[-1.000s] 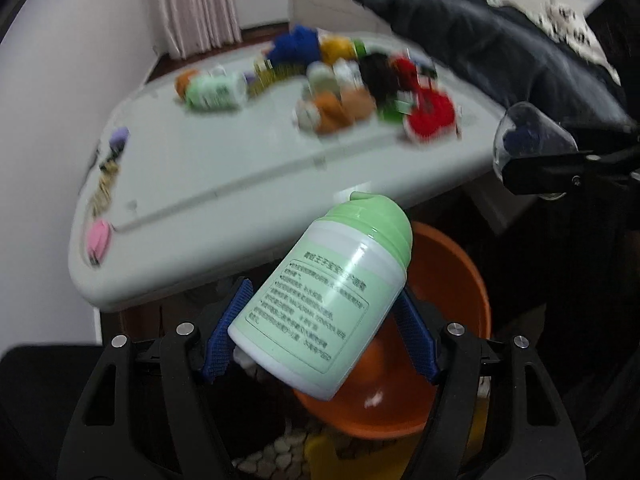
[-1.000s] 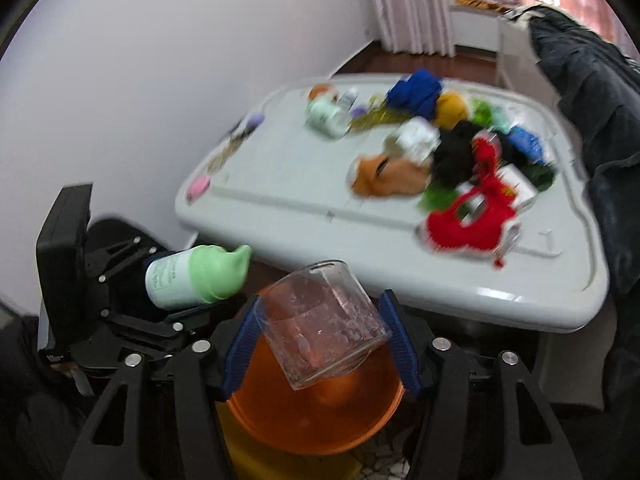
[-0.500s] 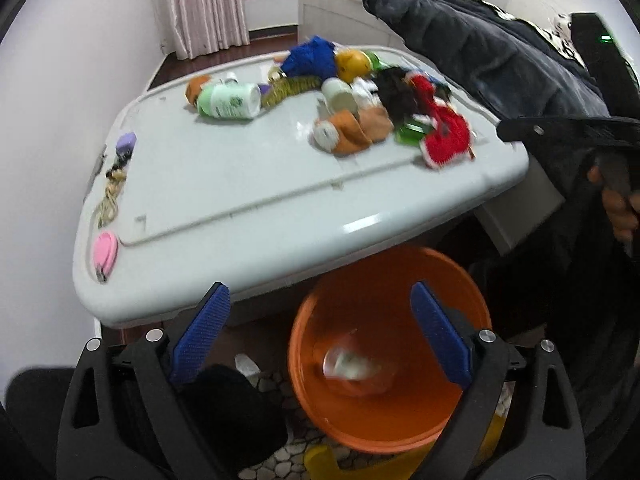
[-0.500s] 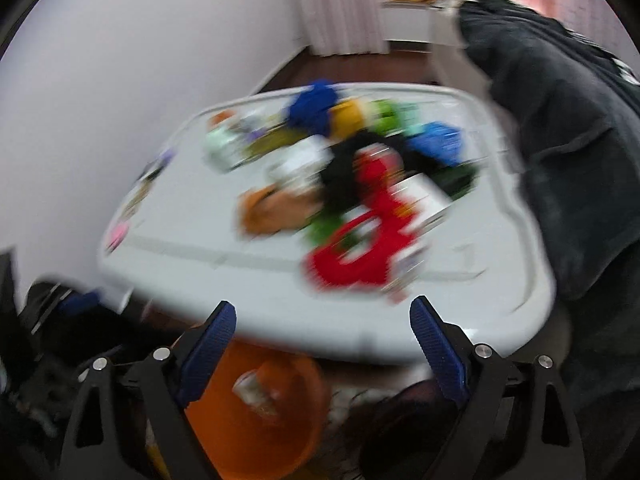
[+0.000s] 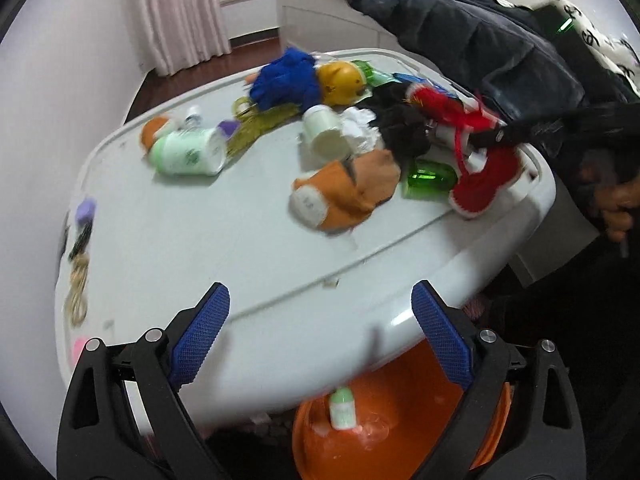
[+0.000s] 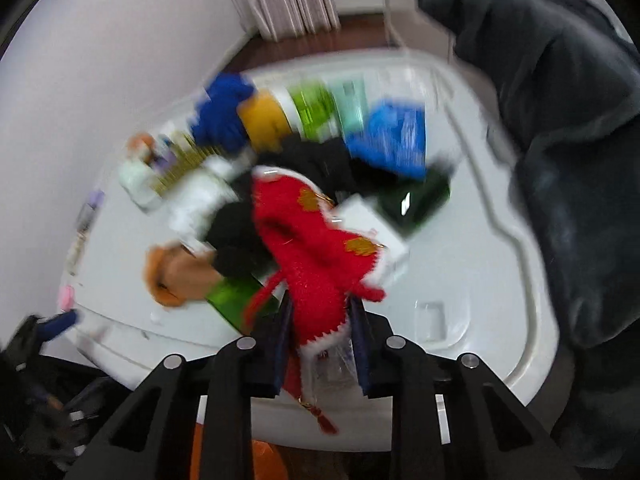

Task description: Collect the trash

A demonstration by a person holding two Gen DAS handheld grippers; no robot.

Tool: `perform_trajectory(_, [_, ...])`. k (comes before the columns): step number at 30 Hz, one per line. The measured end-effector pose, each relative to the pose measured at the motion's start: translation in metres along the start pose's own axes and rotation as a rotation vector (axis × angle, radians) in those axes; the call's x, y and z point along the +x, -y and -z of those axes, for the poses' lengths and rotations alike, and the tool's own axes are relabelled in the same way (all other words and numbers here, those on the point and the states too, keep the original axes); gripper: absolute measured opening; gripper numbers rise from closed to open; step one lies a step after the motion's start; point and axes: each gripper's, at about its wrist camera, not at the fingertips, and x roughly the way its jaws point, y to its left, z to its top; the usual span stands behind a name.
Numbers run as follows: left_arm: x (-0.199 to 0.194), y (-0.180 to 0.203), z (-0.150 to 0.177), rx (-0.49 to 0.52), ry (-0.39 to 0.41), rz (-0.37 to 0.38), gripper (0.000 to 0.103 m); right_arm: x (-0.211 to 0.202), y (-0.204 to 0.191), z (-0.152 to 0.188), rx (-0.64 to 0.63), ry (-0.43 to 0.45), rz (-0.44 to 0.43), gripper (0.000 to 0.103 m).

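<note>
My left gripper (image 5: 320,320) hangs open and empty over the near edge of the white table (image 5: 160,240). Below it stands an orange bin (image 5: 404,392) holding a green-capped bottle (image 5: 342,408) and a clear cup (image 5: 374,432). On the table lie a green-and-white bottle (image 5: 188,156), a white jar (image 5: 324,132) and a green glass (image 5: 430,178). My right gripper (image 6: 320,340) is closing, its jaws narrow around the lower end of a red knitted sock (image 6: 316,256), with a bit of clear wrapper beside it. The left wrist view shows that gripper blurred over the red sock (image 5: 480,188).
Mixed on the table are a blue plush (image 5: 288,80), a yellow ball (image 5: 342,80), an orange plush (image 5: 348,196), black cloth (image 5: 404,128) and small items (image 5: 80,240) along the left edge. A dark jacket (image 6: 560,120) hangs at the right. A wall stands on the left.
The left gripper let go of the green-capped bottle and the right of the clear cup; both lie in the bin. Both grippers moved over the table, and the right narrowed around the red sock.
</note>
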Motion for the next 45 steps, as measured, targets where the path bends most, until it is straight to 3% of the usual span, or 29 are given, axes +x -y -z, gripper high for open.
perform_trajectory(3, [0.015, 0.006, -0.01, 0.027, 0.009, 0.027, 0.09, -0.016, 0.006, -0.002, 0.007, 0.073, -0.032, 0.026])
perform_trajectory(7, [0.039, 0.007, -0.024, 0.013, -0.011, 0.045, 0.09, -0.005, 0.02, 0.001, 0.056, 0.011, -0.057, 0.026])
perform_trajectory(12, [0.061, 0.013, -0.04, 0.079, 0.015, -0.018, 0.09, -0.02, 0.022, -0.002, 0.081, 0.087, -0.09, 0.026])
perform_trajectory(18, [0.093, 0.019, -0.063, 0.116, 0.017, -0.007, 0.09, -0.024, 0.028, -0.005, 0.124, 0.107, -0.122, 0.024])
perform_trajectory(19, [0.095, 0.02, -0.066, 0.111, 0.021, 0.008, 0.073, -0.026, 0.029, -0.007, 0.126, 0.113, -0.12, 0.021])
perform_trajectory(20, [0.095, 0.018, -0.069, 0.087, 0.015, 0.07, 0.033, -0.027, 0.03, -0.007, 0.129, 0.117, -0.123, 0.019])
perform_trajectory(21, [0.094, 0.016, -0.072, 0.065, 0.007, 0.089, 0.025, -0.027, 0.031, -0.007, 0.134, 0.121, -0.122, 0.019])
perform_trajectory(27, [0.043, 0.017, -0.06, 0.062, 0.075, 0.006, 0.022, -0.03, 0.023, -0.006, 0.099, 0.138, -0.111, 0.012])
perform_trajectory(32, [-0.021, -0.005, -0.046, -0.035, 0.141, -0.049, 0.022, -0.041, 0.01, -0.008, 0.06, 0.175, -0.136, 0.011])
perform_trajectory(38, [-0.099, -0.018, -0.037, -0.055, 0.224, -0.093, 0.022, -0.11, -0.033, -0.009, -0.042, 0.299, -0.221, 0.011])
perform_trajectory(42, [-0.148, -0.016, -0.017, -0.05, 0.28, -0.075, 0.022, -0.159, -0.071, 0.003, -0.143, 0.335, -0.268, 0.011])
perform_trajectory(45, [-0.162, -0.008, 0.0, -0.036, 0.28, -0.062, 0.022, -0.183, -0.094, 0.022, -0.21, 0.32, -0.304, 0.012])
